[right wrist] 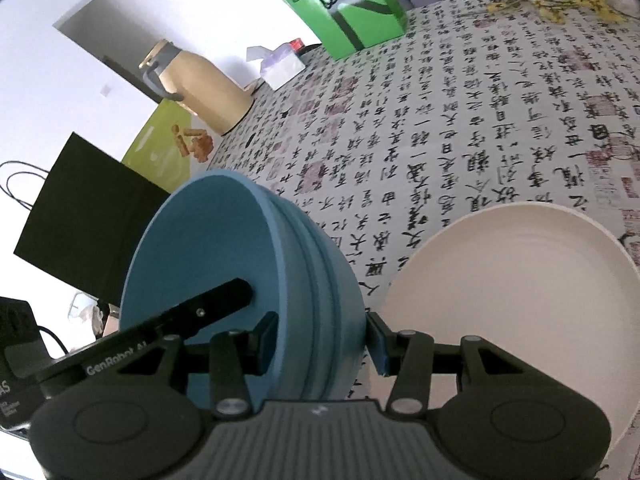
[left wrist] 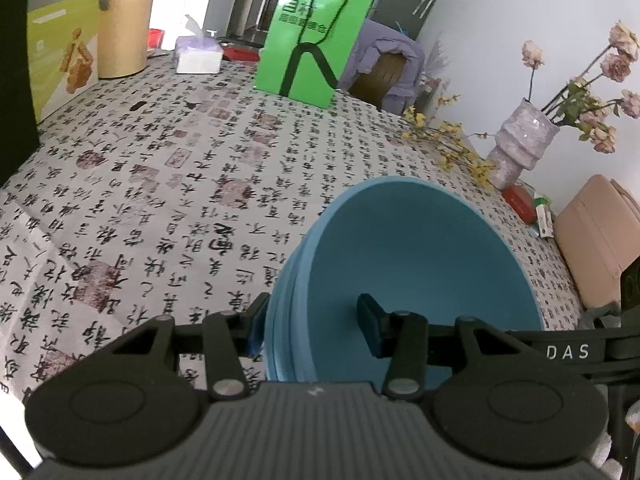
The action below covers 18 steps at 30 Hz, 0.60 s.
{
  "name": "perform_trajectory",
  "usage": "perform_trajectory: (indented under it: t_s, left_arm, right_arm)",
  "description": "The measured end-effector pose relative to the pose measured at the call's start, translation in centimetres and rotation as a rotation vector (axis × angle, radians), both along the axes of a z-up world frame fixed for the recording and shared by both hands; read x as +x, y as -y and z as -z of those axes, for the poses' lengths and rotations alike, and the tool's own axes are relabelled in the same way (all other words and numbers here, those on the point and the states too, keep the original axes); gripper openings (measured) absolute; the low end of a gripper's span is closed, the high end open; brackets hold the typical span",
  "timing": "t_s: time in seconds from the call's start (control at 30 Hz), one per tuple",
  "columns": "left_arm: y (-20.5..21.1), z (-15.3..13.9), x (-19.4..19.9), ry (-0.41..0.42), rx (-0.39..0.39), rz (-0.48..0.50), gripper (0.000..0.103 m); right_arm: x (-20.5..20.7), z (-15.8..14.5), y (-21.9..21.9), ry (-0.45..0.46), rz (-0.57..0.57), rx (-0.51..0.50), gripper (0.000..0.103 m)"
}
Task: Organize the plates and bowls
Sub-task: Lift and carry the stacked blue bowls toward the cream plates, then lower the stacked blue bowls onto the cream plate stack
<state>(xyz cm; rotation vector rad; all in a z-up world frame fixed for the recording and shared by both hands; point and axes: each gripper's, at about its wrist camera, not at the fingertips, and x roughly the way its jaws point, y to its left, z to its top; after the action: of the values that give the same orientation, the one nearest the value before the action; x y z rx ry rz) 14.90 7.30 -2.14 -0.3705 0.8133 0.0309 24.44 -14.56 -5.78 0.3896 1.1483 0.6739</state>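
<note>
Two grippers, one stack of blue bowls (left wrist: 420, 264) between them, carried above the tablecloth (left wrist: 168, 184). Rim ridges suggest approx 3 nested bowls; exact count hard to tell.

Left wrist view, L to R: one yellow-green box (left wrist: 60, 56) far left, one tan thermos jug (left wrist: 124, 20), one tissue pack (left wrist: 199, 55), one green paper bag (left wrist: 316, 40) at the far edge, one chair w/ a purple garment (left wrist: 384, 68) beyond it, one vase (left wrist: 520, 140) w/ dried flowers far right, one red item (left wrist: 520, 203) near the vase base. Left gripper (left wrist: 314, 330) is clamped on the stack's wall: one finger outside, one inside.

Right wrist view, L to R: one black bag (right wrist: 88, 216) far left, the same box, jug, tissues, green bag along the far side. The bowl stack (right wrist: 248, 272) sits near centre, tilted on edge. Right gripper (right wrist: 322, 342) is clamped on the opposite wall, one finger in, one out; the other gripper's finger reaches into the bowl from the left. One cream plate (right wrist: 520, 300) lies flat on the cloth, near right, just beside the stack.
</note>
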Motion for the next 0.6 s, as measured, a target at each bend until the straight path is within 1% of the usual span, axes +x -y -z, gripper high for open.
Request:
perform_trajectory:
  t_s: [0.3,0.6]
  left_arm:
    - [3.0,-0.3,1.2,0.005,0.013,0.054,0.047]
    - [5.5,0.0,2.3,-0.009,0.000,0.107,0.047]
  right_arm:
    - [-0.1,-0.1,3.0,0.006,0.065,0.000,0.047]
    - [-0.3,0.0,5.9,0.008,0.124,-0.011,0.047]
